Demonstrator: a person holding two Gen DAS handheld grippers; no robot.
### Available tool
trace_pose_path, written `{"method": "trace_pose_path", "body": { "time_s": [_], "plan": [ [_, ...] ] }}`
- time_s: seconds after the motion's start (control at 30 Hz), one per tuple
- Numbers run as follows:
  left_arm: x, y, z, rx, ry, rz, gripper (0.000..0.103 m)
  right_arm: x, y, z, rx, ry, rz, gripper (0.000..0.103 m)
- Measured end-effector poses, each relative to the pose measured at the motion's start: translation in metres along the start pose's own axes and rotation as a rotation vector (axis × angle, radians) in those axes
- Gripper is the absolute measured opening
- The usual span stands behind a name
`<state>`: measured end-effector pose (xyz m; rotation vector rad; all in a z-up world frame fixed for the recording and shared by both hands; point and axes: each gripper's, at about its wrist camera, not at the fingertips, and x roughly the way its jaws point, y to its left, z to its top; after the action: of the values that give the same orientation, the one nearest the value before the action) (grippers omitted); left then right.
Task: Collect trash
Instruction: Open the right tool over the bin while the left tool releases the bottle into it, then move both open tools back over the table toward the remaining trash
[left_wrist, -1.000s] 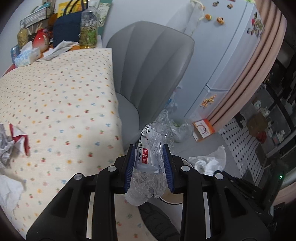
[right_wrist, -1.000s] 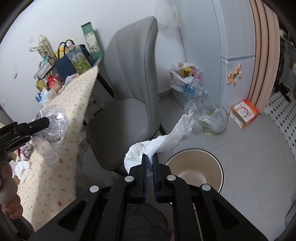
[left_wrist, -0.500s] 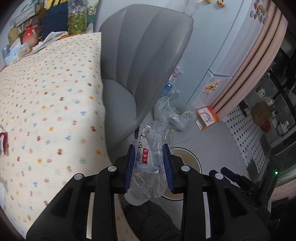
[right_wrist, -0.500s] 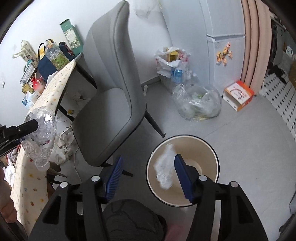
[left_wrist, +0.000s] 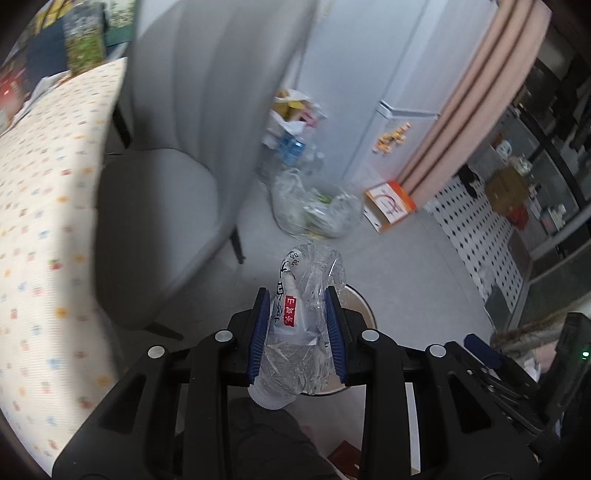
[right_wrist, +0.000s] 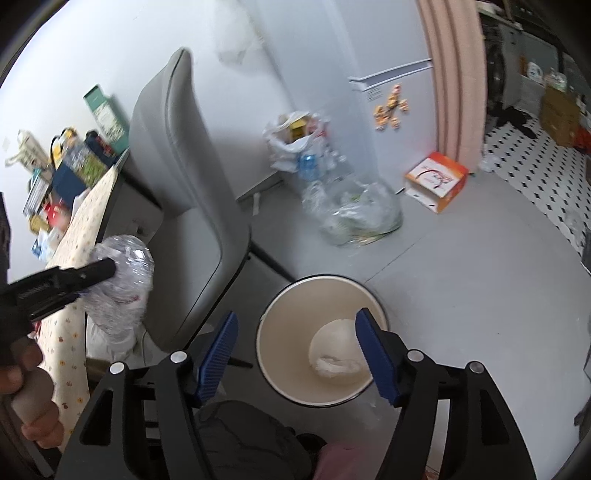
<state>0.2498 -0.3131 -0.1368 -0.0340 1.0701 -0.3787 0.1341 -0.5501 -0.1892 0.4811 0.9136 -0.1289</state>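
Observation:
My left gripper (left_wrist: 298, 306) is shut on a crushed clear plastic bottle (left_wrist: 306, 291) with a red and white label. It holds the bottle in the air beside the table, left of the round cream bin (right_wrist: 280, 317), whose rim shows behind the bottle (left_wrist: 364, 301). The same gripper (right_wrist: 107, 271) and bottle (right_wrist: 122, 288) show in the right wrist view. My right gripper (right_wrist: 297, 334) is open and empty above the bin. A crumpled white tissue (right_wrist: 334, 349) lies inside the bin.
A grey chair (right_wrist: 199, 192) stands between the dotted tablecloth (left_wrist: 40, 206) and the bin. Clear trash bags (right_wrist: 354, 212) and an orange box (right_wrist: 437, 179) lie on the floor by the white fridge (right_wrist: 388, 55). Clutter sits at the table's far end (right_wrist: 70, 170).
My right gripper opened and dropped the white tissue into the bin. My left gripper carried the bottle off the table, towards the bin.

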Motion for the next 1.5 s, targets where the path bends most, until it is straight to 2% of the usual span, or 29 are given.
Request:
{"method": "trace_pose_path", "body": {
  "time_s": [0.23, 0.27, 0.3, 0.33, 0.37, 0.43, 0.63, 0.77, 0.83, 0.97, 1.1, 1.23, 1.33, 1.5],
  "plan": [
    [0.035, -0.049, 0.000, 0.061, 0.063, -0.059, 0.031, -0.021, -0.035, 0.004, 0.058, -0.041, -0.043, 0.068],
    [0.039, -0.055, 0.000, 0.065, 0.067, -0.065, 0.034, -0.022, -0.040, 0.004, 0.068, -0.044, -0.050, 0.068],
    [0.040, -0.059, 0.000, 0.065, 0.068, -0.075, 0.041, -0.024, -0.044, 0.003, 0.075, -0.046, -0.055, 0.068],
    [0.040, -0.062, 0.000, 0.065, 0.064, -0.088, 0.064, -0.025, -0.048, 0.003, 0.083, -0.046, -0.061, 0.068],
    [0.038, -0.064, 0.001, 0.065, 0.047, -0.100, 0.080, -0.025, -0.050, 0.003, 0.087, -0.046, -0.063, 0.068],
    [0.029, -0.067, 0.000, 0.074, 0.010, -0.099, 0.087, -0.026, -0.052, 0.003, 0.090, -0.047, -0.064, 0.068],
    [0.001, -0.044, 0.006, 0.014, -0.028, -0.072, 0.089, -0.028, -0.038, 0.004, 0.069, -0.051, -0.048, 0.070],
    [-0.035, -0.019, 0.007, -0.034, -0.087, -0.057, 0.089, -0.035, -0.013, 0.006, 0.025, -0.065, -0.032, 0.077],
    [-0.054, -0.007, 0.007, -0.049, -0.124, -0.041, 0.093, -0.040, 0.001, 0.008, -0.005, -0.075, -0.024, 0.082],
    [-0.093, 0.021, 0.001, -0.089, -0.199, -0.010, 0.095, -0.052, 0.036, 0.009, -0.071, -0.113, -0.008, 0.096],
    [-0.124, 0.053, -0.011, -0.144, -0.247, 0.005, 0.096, -0.061, 0.074, 0.007, -0.132, -0.133, -0.027, 0.095],
    [-0.155, 0.084, -0.023, -0.186, -0.304, 0.062, 0.097, -0.070, 0.114, 0.001, -0.202, -0.149, -0.024, 0.095],
    [-0.179, 0.105, -0.038, -0.191, -0.354, 0.140, 0.097, -0.081, 0.149, -0.007, -0.281, -0.185, 0.011, 0.095],
    [-0.213, 0.134, -0.058, -0.240, -0.413, 0.219, 0.097, -0.093, 0.193, -0.020, -0.340, -0.174, 0.080, 0.095]
  ]
}}
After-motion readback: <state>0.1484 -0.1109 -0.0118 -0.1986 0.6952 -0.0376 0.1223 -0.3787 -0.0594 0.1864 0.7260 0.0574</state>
